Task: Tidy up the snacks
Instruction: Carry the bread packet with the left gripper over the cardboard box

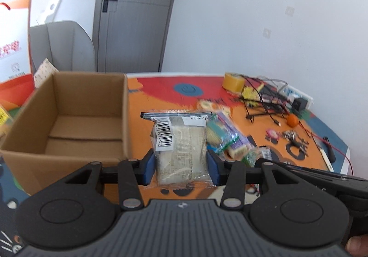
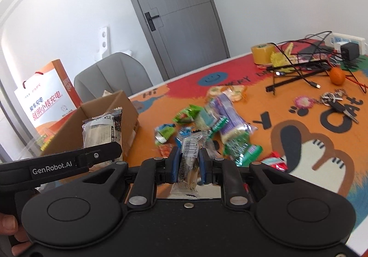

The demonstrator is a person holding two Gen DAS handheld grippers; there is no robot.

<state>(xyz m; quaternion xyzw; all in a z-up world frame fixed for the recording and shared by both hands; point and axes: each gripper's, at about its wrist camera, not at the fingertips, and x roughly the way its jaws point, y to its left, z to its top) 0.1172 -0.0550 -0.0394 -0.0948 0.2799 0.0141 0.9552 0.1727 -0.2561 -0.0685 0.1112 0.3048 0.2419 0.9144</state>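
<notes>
Brown cardboard box (image 1: 69, 119) sits open on the table (image 1: 161, 91), w/ nothing seen inside it. The table has a bright orange and red cartoon cover.

The left hand-held gripper (image 1: 181, 165) is clamped on a clear pack of pale bread (image 1: 181, 149). The blue pads (image 1: 148, 167) press both sides of it. The pack has a barcode sticker on top and is up off the table, just beside the box's right wall.

The right hand-held gripper (image 2: 189, 165) is squeezed tight on a thin clear snack pack (image 2: 187, 165) w/ something brown inside. It stands upright between the pads, also off the table.

A pile of loose snacks (image 2: 218, 123) lies in the middle of the table, right of the box: green, blue and purple wrappers, some blurry.

At the far end of the table are a yellow tape roll (image 2: 262, 52), a small orange fruit (image 2: 337, 75), black cables (image 2: 306, 68), keys (image 2: 338, 103) and a white power strip (image 2: 347, 42).

Behind the box are an orange and white paper bag (image 2: 46, 100), a grey chair (image 2: 112, 75) and a grey door (image 2: 179, 15).
</notes>
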